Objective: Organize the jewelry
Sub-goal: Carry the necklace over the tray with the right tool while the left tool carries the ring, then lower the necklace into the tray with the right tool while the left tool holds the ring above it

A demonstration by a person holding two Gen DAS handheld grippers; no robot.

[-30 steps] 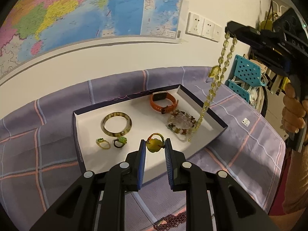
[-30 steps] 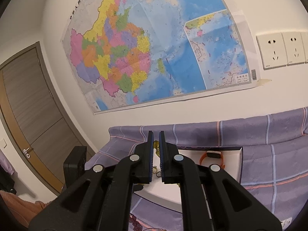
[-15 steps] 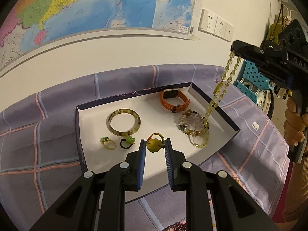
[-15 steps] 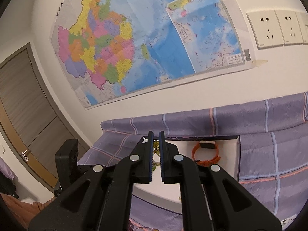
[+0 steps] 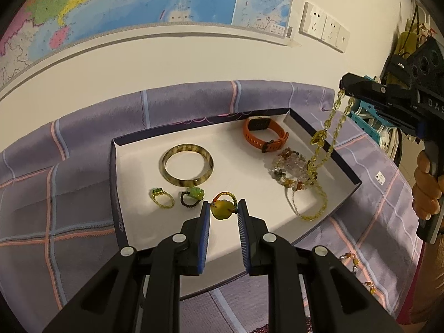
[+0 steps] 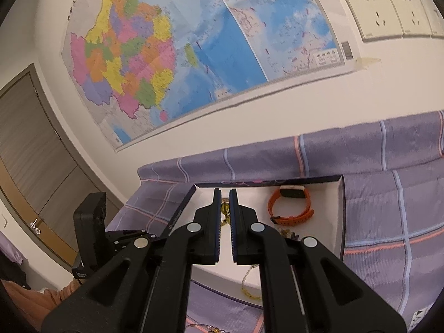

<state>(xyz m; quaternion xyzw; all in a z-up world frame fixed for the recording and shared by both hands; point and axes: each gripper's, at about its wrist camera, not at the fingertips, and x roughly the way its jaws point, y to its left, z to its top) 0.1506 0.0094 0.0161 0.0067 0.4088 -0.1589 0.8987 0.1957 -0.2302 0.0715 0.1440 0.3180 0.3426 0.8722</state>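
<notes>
Lowered since the earlier frames, the yellow bead necklace now has its bottom loop pooled on the floor of the white tray, where before it hung clear above it. It is carried by the right gripper, whose jaws are clenched on its top links, the rest draped below the tips over the mixed-stone bracelet. The left gripper is held low over the tray's near edge, its pads pressed on a yellow bead ring right at the fingertips. Beyond those tips lie a mottled bangle, an orange watch, and two small green rings just ahead and to the left.

The step in hand appears to be laying the necklace down. It would best be lowered slowly and drawn sideways as it settles, so the strand is spread rather than heaped on the bracelet, and let go only once slack.

The tray is set on a purple checked cloth; a map and wall sockets are seen behind, a door off to the left.
</notes>
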